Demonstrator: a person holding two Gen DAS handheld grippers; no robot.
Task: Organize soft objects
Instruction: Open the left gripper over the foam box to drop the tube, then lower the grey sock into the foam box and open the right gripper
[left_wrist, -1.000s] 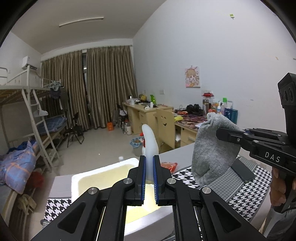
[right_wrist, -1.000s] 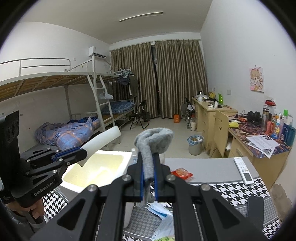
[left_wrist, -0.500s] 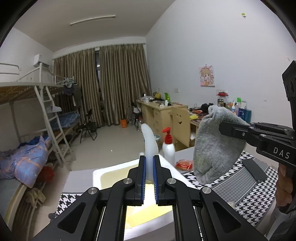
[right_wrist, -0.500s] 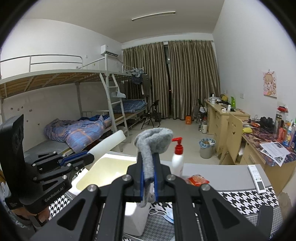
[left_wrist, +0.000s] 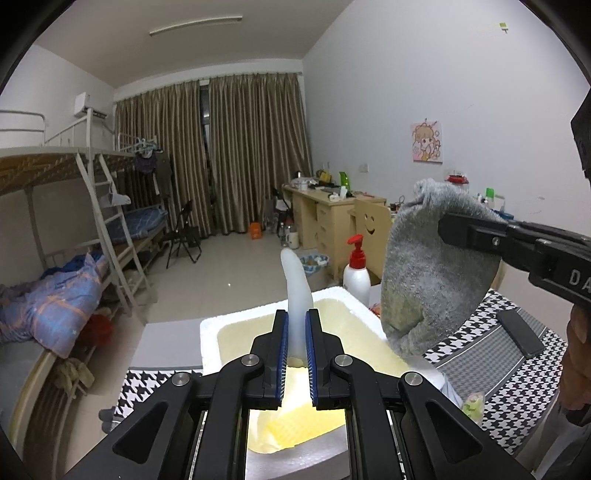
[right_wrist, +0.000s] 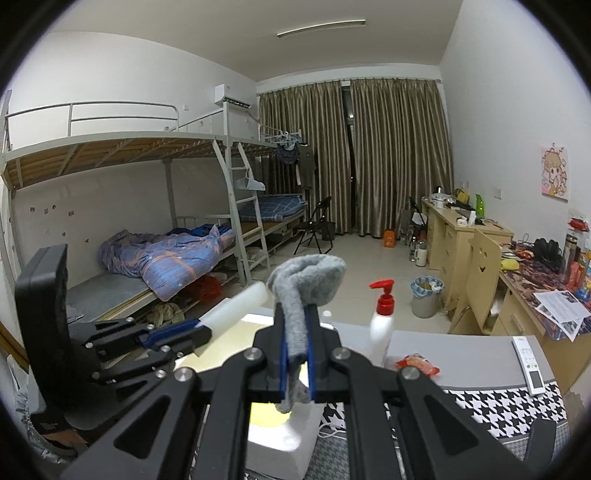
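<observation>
The grey sock (left_wrist: 432, 269) you hold hangs in the air over the right rim of the white foam box (left_wrist: 229, 325), pinched partway down so that its folded upper end stands above the fingers and its lower end dangles below them; in your right wrist view the same sock shows as a grey band clamped between the blue pads, with its rounded top bulging above. Your right gripper (right_wrist: 295, 343) is closed narrow on that sock. The white soft tube-like piece (left_wrist: 295, 291), which may be a second sock or a foam strip, I cannot tell which, rises curved from your left gripper (left_wrist: 295, 339), whose blue pads are pressed close on its lower part, and it is held above the yellowish inside of the box. From the right wrist view, your left gripper sits to the left at about the same height, with the white piece pointing up and to the right, near the grey sock but apart from it. Behind the box stands a white pump bottle with a red head (right_wrist: 382, 321), and near it lies a small red snack packet (right_wrist: 417, 365). The box rests on a table (right_wrist: 461, 354) partly covered by a black-and-white houndstooth cloth (right_wrist: 498, 402), with a white remote control (right_wrist: 528, 365) near its far right edge.
</observation>
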